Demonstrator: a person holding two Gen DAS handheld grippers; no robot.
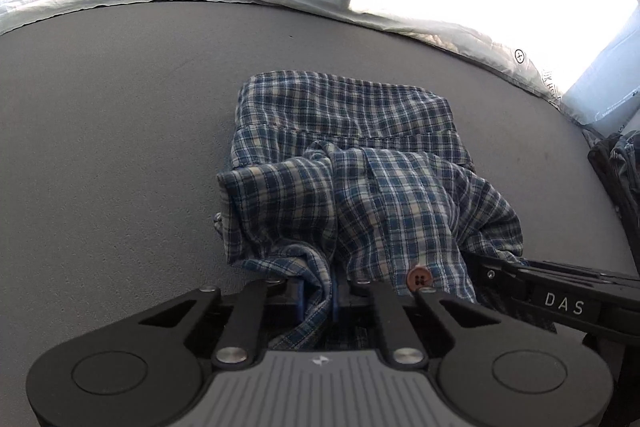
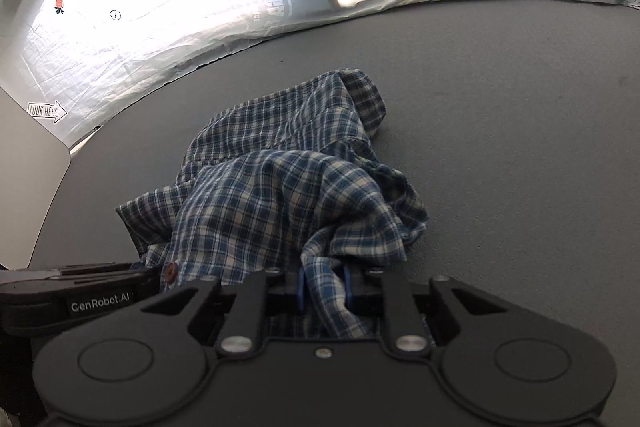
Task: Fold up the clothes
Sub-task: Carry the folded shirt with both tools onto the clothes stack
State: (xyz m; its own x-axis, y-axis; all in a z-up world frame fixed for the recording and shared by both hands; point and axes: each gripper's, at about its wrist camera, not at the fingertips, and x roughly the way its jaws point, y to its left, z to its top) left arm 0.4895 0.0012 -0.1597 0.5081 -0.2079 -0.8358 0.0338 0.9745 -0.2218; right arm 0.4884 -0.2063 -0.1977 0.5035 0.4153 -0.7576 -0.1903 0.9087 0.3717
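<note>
A blue and cream plaid shirt [image 1: 352, 163] lies partly folded on the dark grey table [image 1: 100, 147]. Its near edge is lifted and bunched. My left gripper [image 1: 316, 297] is shut on a fold of that near hem, with cloth pinched between the blue pads. A brown button [image 1: 419, 279] shows just right of it. In the right wrist view the same shirt [image 2: 280, 187] spreads ahead, and my right gripper [image 2: 324, 287] is shut on another bunch of the hem. Each gripper shows in the other's view: the right gripper [image 1: 560, 303] at lower right, the left gripper [image 2: 72, 299] at lower left.
A crinkled silver sheet with carrot prints [image 2: 160, 39] hangs behind the table's far edge. Dark garments [image 1: 620, 167] are piled at the table's right edge. A pale panel [image 2: 28, 187] stands at the left. Bare table surface [image 2: 520, 147] stretches to the shirt's right.
</note>
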